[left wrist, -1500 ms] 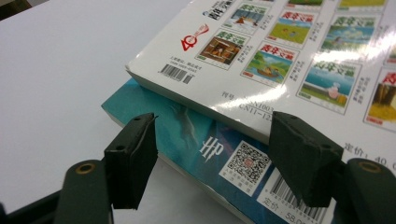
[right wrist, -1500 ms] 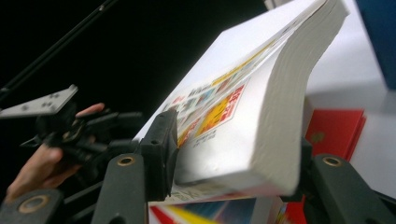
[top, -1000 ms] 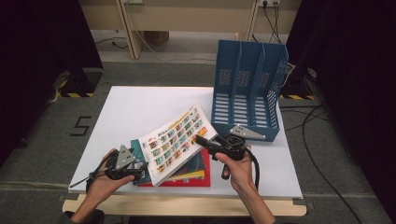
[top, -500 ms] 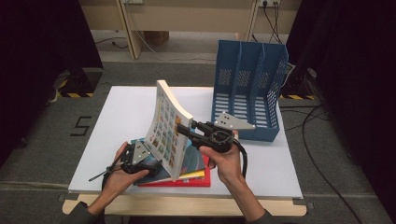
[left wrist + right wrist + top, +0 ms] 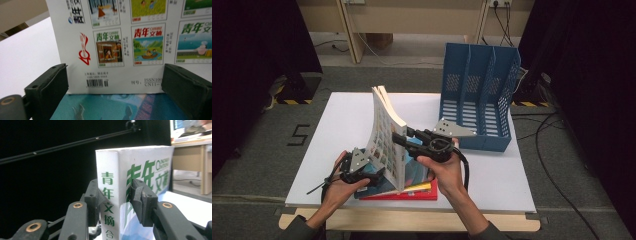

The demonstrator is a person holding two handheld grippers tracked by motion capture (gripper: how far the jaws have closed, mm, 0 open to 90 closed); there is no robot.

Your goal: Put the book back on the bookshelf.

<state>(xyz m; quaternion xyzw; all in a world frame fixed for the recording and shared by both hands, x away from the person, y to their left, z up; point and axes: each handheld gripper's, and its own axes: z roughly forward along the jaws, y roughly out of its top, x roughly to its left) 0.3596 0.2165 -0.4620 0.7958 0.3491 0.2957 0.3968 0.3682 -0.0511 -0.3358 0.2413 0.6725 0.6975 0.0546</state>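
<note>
Left tongs (image 5: 371, 176) spread wide at the near-left foot of the magazine (image 5: 387, 135), gripping nothing. Magazine upright on the book stack (image 5: 412, 187), long axis vertical, spine clamped by right tongs (image 5: 399, 136). Blue file rack (image 5: 477, 100) far right on the counter (image 5: 337, 125), nearer the right hand

The right gripper (image 5: 399, 138) points leftward from a raised hand, its jaws clamped tight. The left gripper (image 5: 374, 176) sits low, jaws spread wide, hand (image 5: 339, 185) beneath it.
</note>
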